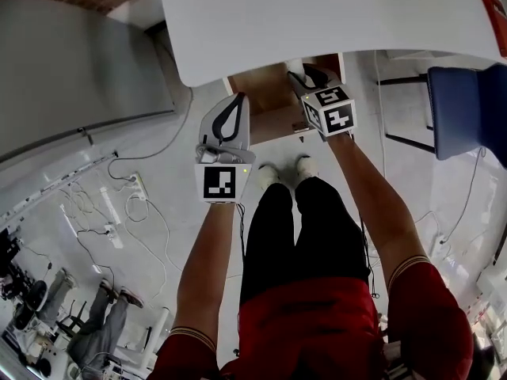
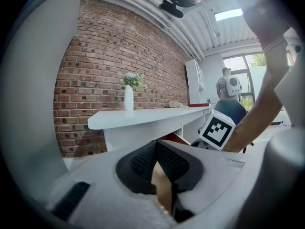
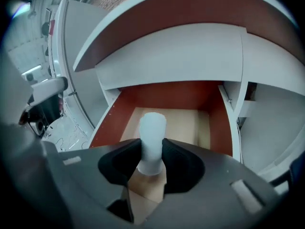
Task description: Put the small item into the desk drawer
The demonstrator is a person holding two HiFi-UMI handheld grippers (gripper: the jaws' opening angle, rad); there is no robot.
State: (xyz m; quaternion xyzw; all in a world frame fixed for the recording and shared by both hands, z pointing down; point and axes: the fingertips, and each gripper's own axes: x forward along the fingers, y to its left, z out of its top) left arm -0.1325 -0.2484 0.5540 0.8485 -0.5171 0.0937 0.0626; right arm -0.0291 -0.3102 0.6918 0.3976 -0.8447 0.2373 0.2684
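Note:
The small item [image 3: 152, 136] is a white cylinder, seen in the head view as a pale stub [image 1: 295, 66]. My right gripper [image 3: 151, 157] is shut on its lower part and holds it upright over the open desk drawer [image 3: 190, 123], which has red-brown walls and a pale wooden bottom. In the head view the right gripper [image 1: 305, 77] reaches over the drawer [image 1: 265, 93] under the white desk top [image 1: 317, 14]. My left gripper [image 1: 238, 100] hangs at the drawer's near left corner, its fingertips together with nothing between them; the left gripper view shows the left gripper [image 2: 156, 146] pointing at the desk.
A blue chair [image 1: 467, 109] stands to the right of the desk. Cables and a power strip [image 1: 139, 187] lie on the floor at left. A white vase [image 2: 128, 97] with flowers stands on the desk top before a brick wall [image 2: 119, 56]. A person [image 2: 228, 86] stands far back.

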